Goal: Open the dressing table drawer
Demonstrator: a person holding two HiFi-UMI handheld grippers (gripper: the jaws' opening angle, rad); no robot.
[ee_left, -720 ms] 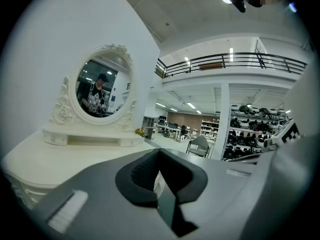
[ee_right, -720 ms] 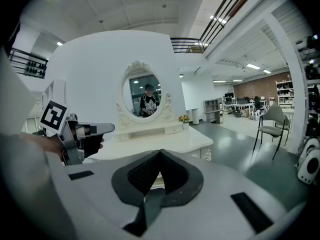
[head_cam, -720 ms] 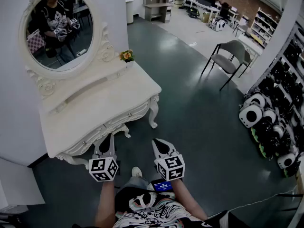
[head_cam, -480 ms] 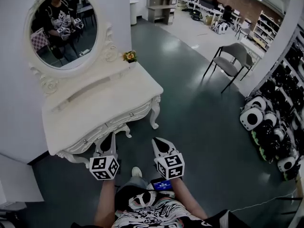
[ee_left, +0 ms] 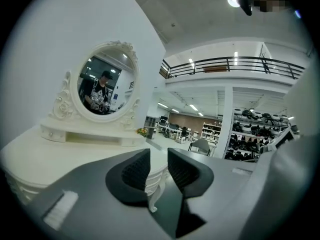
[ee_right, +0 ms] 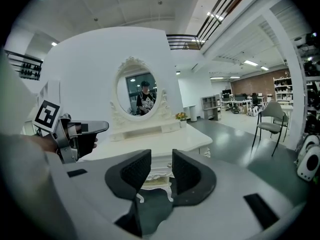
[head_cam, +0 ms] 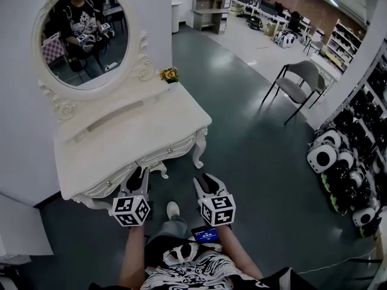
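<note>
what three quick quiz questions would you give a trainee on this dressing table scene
1. True or false: the drawer of the table is pulled out.
2. In the head view, what sits on the table just right of the mirror? A) flowers B) a lamp C) a cup
3. Fill in: the left gripper and the right gripper each have their jaws ____, with nothing held between them.

Key
1. False: its front sits flush under the table top.
2. A
3. open
</note>
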